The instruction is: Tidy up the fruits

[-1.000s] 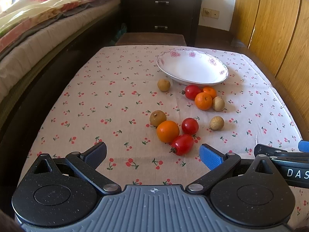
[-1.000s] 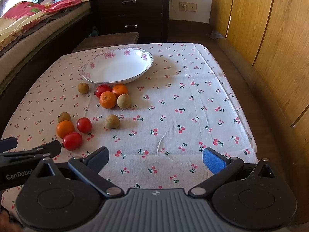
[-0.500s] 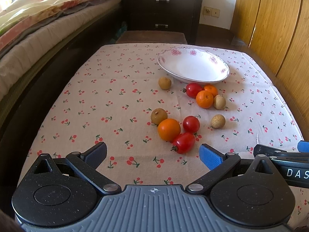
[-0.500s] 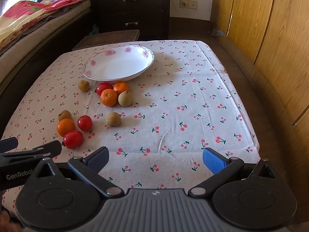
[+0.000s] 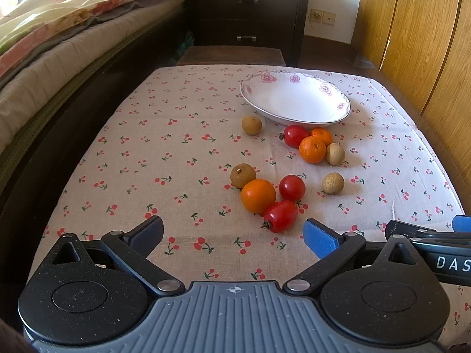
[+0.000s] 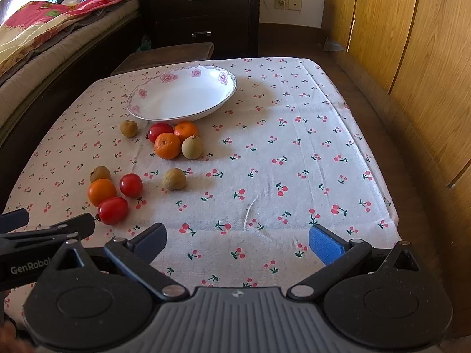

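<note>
Several fruits lie on a cherry-print tablecloth in front of a white flowered bowl [image 5: 295, 100], which is empty. A near group holds an orange [image 5: 258, 195], two red tomatoes [image 5: 280, 216] [image 5: 292, 187] and a brown longan [image 5: 243, 175]. A far group by the bowl holds a tomato [image 5: 295, 136], two oranges [image 5: 312, 149] and a longan [image 5: 335, 153]. Single longans lie apart [image 5: 251, 125] [image 5: 333, 183]. My left gripper [image 5: 234, 236] is open and empty, just short of the near group. My right gripper [image 6: 238, 244] is open and empty over bare cloth; the bowl [image 6: 182, 94] is far ahead to its left.
A bed [image 5: 44, 58] with a flowered quilt runs along the left. A dark dresser [image 5: 250, 14] and a low stool [image 5: 229, 56] stand behind the table. Wooden wardrobe doors [image 6: 412, 58] line the right. The table edge [image 6: 391, 211] drops off at the right.
Both grippers have tilted or drawn back slightly, so the table sits a little lower in both views. The fruits and bowl have not moved. Both grippers stay open.
</note>
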The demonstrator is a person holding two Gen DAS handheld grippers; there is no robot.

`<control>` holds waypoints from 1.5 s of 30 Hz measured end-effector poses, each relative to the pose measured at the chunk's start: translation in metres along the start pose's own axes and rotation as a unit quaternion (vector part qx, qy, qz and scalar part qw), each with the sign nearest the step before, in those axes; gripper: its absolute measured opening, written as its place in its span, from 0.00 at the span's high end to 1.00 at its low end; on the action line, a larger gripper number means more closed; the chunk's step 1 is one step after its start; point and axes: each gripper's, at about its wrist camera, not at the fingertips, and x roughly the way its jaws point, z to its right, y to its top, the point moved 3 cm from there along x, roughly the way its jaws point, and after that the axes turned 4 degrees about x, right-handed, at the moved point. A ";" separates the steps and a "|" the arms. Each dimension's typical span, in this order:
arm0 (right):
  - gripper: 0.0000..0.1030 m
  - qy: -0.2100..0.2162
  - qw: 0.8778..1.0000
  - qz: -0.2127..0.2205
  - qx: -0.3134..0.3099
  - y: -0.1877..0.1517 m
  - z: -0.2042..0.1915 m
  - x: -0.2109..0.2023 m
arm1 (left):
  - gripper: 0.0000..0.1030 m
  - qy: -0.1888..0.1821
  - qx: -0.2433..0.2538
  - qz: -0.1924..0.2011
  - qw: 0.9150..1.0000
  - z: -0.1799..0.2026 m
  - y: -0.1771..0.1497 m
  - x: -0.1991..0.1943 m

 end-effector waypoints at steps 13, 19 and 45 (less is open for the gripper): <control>0.00 0.005 1.000 -0.005 0.000 -0.001 -0.002 0.002 | 0.01 0.000 0.001 -0.001 1.000 -0.002 -0.002 0.000; 0.00 0.009 1.000 -0.008 0.000 -0.001 -0.004 0.003 | 0.01 0.001 0.000 -0.003 1.000 -0.005 -0.004 0.000; 0.05 0.031 0.999 -0.020 -0.009 0.000 -0.014 0.012 | 0.02 0.003 -0.006 -0.010 1.000 -0.013 -0.003 0.006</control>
